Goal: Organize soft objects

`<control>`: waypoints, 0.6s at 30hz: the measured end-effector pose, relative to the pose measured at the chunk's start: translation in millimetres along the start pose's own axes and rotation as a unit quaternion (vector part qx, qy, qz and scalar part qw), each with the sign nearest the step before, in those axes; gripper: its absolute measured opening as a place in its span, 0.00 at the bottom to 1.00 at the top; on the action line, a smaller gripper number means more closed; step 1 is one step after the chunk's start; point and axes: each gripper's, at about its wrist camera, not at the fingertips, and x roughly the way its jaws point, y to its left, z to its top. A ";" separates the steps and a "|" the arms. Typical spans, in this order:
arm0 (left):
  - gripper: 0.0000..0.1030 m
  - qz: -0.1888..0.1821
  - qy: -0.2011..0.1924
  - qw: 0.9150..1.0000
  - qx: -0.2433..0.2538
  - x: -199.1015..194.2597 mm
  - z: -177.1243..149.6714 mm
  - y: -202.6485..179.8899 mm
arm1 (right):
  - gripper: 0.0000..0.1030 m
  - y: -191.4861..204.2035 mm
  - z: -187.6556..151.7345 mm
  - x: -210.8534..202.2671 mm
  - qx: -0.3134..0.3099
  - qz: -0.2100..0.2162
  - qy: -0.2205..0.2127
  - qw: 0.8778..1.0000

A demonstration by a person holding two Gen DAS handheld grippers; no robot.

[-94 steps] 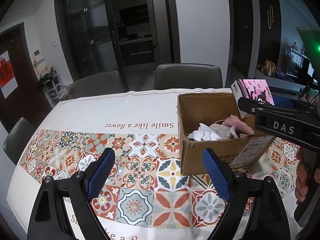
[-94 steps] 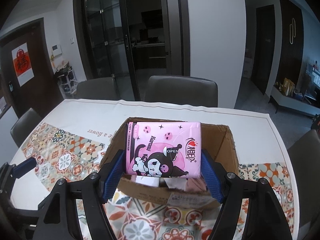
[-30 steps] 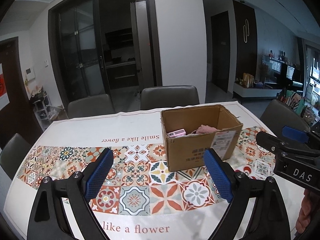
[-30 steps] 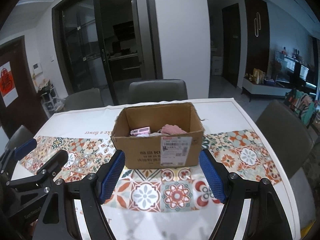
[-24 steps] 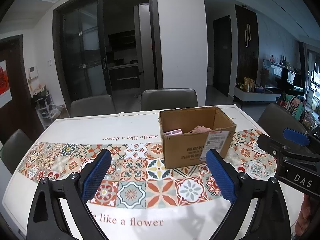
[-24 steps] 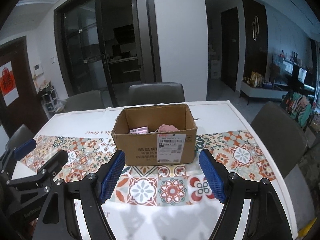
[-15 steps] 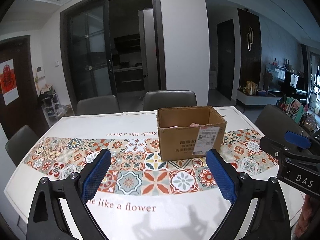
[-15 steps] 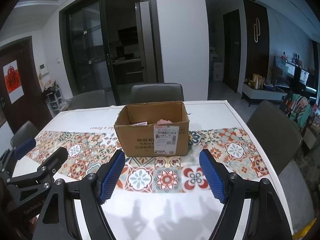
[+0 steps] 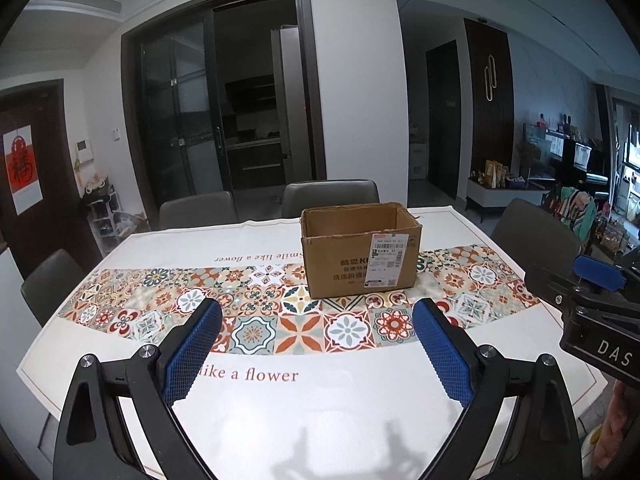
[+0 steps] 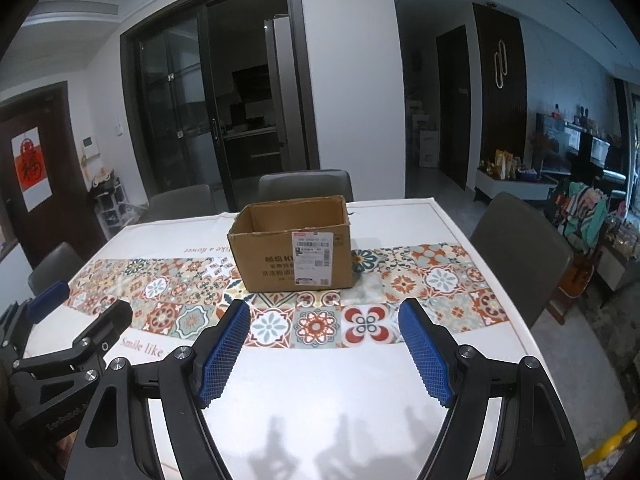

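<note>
Dining chairs stand around a table covered with a white cloth that has a band of coloured tile pattern and the words "like a flower". Behind it are dark glass doors and a white wall.

On the tile band, toward the far side, stands an open cardboard box with a shipping label on its near face. It stands upright, with its flaps out of the way, so things can be dropped in from above. From this low angle the inside is almost hidden; no soft objects show over the rim, and none lie on the cloth. If they are in the box, I cannot confirm it from here.

Both tools are held over the near edge of the table, well apart from the box. The left gripper has its jaws wide apart with nothing between them. The right gripper is the same, wide and empty, and it also shows at the right edge of the left view. Both point toward the box, side by side.

My judgement: with the cloth bare and both grippers empty and far back, the sorting looks finished or nearly finished.
</note>
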 end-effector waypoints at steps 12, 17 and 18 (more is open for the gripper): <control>1.00 -0.004 -0.017 1.000 -0.008 -36.4 -9.7 -5.4 | 0.76 -2.8 -8.5 -36.4 -0.013 0.006 -0.018 1.000; 1.00 -0.006 -0.020 1.000 -0.009 -41.6 -12.2 -5.6 | 0.76 -1.6 -10.3 -44.7 -0.017 0.007 -0.023 1.000; 1.00 -0.006 -0.020 1.000 -0.008 -42.5 -12.6 -5.8 | 0.76 -1.3 -11.5 -46.2 -0.018 0.007 -0.023 1.000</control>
